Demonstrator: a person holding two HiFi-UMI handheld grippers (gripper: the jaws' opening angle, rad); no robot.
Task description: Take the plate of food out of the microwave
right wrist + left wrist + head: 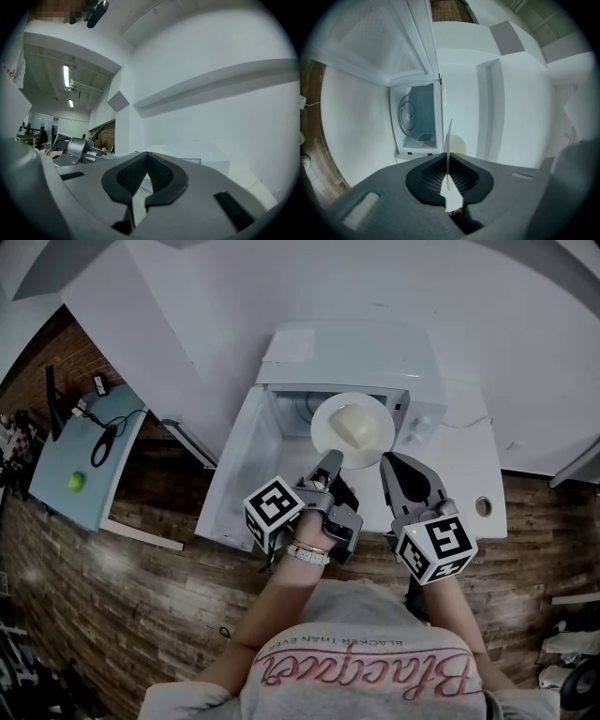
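Observation:
A white plate with a pale block of food hangs just in front of the open white microwave. My left gripper is shut on the plate's near rim. In the left gripper view the plate shows edge-on between the jaws of the left gripper, with the food on one side and the microwave cavity with its turntable behind. My right gripper hovers right of the plate, shut with nothing in it; its tips meet in the right gripper view.
The microwave door swings out to the left. The microwave stands on a white table against a white wall. A blue-grey side table with a green ball and a cable stands far left on the wood floor.

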